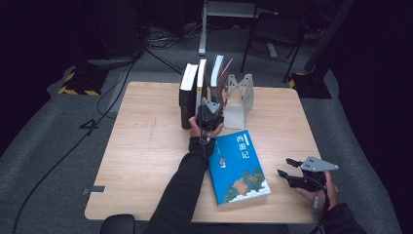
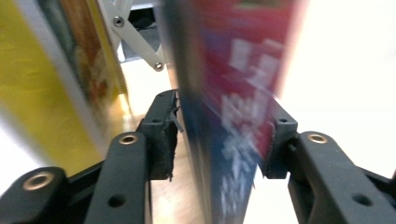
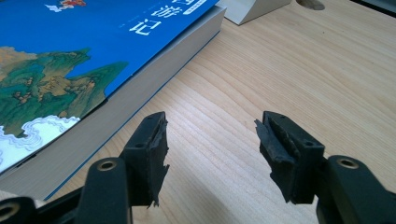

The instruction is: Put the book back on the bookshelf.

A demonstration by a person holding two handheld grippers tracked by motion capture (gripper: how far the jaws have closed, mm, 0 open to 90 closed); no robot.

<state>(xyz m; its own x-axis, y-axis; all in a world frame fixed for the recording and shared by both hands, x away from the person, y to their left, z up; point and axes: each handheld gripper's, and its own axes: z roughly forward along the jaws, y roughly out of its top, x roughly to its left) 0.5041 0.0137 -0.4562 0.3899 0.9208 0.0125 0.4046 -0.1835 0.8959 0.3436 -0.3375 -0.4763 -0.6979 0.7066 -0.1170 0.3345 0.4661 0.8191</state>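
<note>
"西游记" on blue book (image 1: 238, 168) cover

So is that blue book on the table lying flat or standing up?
Lying flat. The blue book rests cover-up on the table, apart from the upright books in the stand.

We see a pale wooden bench (image 1: 146, 146) on a grey carpeted floor. A metal bookend (image 1: 239, 100) stands near its far edge. Just left of the bookend, a row of books (image 1: 199, 90) stands upright on the wood. Nearer us than the bookend, a blue book (image 1: 238, 168) lies flat, cover up, close to the bench's near edge.
</note>
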